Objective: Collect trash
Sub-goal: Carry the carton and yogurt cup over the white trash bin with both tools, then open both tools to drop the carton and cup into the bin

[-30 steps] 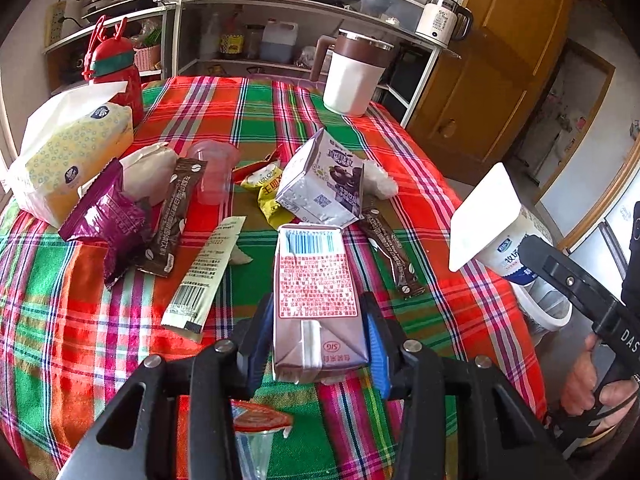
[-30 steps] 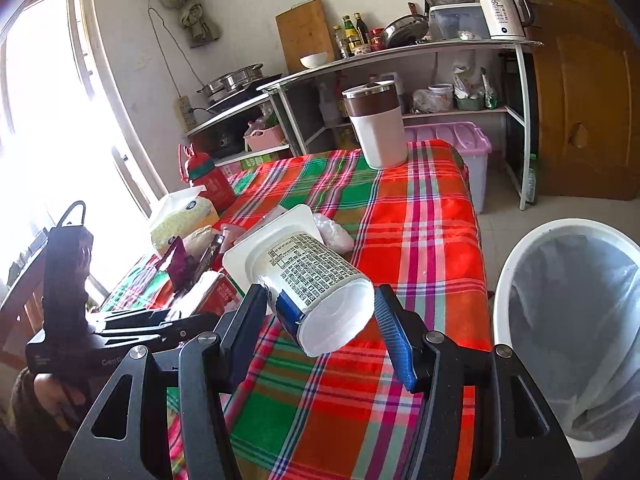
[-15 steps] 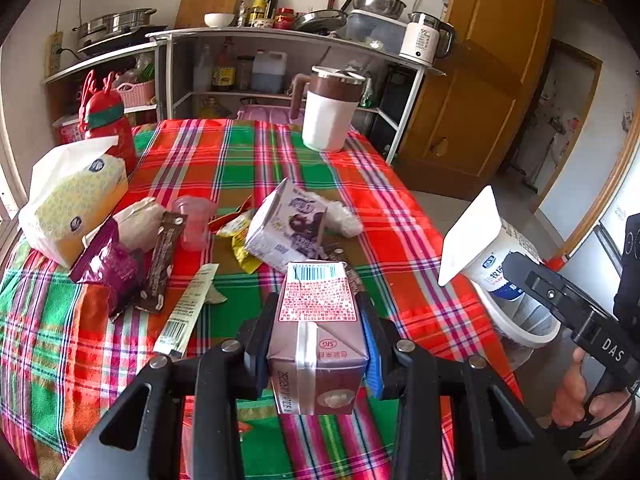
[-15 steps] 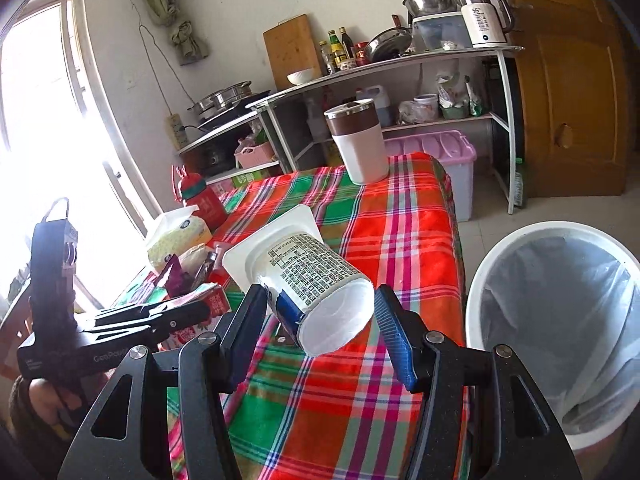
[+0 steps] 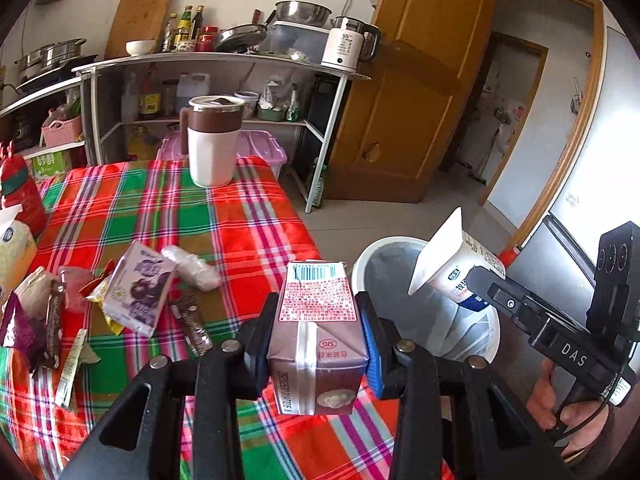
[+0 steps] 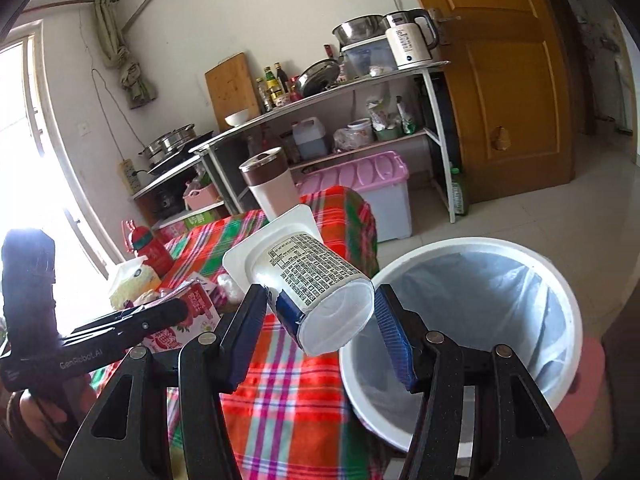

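Your left tool [image 5: 320, 332] clamps the milk carton [image 5: 316, 328] above the desk [image 5: 248, 220] edge; your right tool [image 6: 320, 320] pinches the tilted yogurt cup [image 6: 312, 292] just short of the white bin [image 6: 560, 292] at its 3 o'clock. Let go too early and either piece likely hits the rim or floor; the cup, gripped aslant near its base, could twist free.

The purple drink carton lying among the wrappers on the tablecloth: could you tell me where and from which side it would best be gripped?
Probably across its two long side edges, coming from above. The purple drink carton lies tilted on its broad face, propped on a yellow wrapper, so those narrow sides are exposed. A crumpled plastic wrap crowds its far right corner, so grip nearer the middle.
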Motion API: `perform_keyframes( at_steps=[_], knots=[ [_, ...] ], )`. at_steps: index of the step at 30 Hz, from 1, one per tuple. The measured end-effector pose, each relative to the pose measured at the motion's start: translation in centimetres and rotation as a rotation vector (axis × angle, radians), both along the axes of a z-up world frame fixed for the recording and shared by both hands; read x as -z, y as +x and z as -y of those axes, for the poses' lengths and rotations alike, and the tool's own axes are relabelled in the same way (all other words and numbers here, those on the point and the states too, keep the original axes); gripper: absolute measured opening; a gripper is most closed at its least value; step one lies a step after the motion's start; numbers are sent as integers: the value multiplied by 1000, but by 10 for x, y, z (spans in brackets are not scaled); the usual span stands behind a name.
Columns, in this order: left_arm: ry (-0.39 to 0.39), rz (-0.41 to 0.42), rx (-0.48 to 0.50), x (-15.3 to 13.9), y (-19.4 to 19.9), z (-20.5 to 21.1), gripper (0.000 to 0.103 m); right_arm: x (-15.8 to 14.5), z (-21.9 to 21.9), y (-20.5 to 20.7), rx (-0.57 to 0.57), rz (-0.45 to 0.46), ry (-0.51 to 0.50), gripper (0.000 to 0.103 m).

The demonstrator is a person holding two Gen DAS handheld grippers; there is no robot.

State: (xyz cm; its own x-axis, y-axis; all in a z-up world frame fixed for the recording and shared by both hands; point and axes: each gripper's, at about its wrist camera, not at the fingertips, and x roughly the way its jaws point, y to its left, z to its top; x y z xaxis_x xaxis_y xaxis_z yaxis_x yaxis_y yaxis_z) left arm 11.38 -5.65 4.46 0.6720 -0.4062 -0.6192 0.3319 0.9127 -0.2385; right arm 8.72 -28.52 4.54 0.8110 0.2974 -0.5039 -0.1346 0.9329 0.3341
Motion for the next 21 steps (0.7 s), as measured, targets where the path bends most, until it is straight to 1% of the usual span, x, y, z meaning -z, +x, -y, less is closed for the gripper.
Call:
perform_keyframes(
  at_steps=[1,4,10,14,16,21],
  knots=[
    [5,9,17,-1,1,10,38,0,7,0,20,-1,-3,57],
    [-24,-6,83,1,9,38,38,2,31,0,81,-15,-21,57],
    [-2,-36,172,12,20,91,38,23,67,2,175,-94,-71,57],
    [21,-77,204,25,25,117,38,38,84,9,215,-148,-108,57],
    [35,-83,213,31,24,126,38,43,89,9,226,-162,-123,57],
    [52,-125,221,41,30,137,38,52,90,14,231,-204,-188,57]
  ],
)
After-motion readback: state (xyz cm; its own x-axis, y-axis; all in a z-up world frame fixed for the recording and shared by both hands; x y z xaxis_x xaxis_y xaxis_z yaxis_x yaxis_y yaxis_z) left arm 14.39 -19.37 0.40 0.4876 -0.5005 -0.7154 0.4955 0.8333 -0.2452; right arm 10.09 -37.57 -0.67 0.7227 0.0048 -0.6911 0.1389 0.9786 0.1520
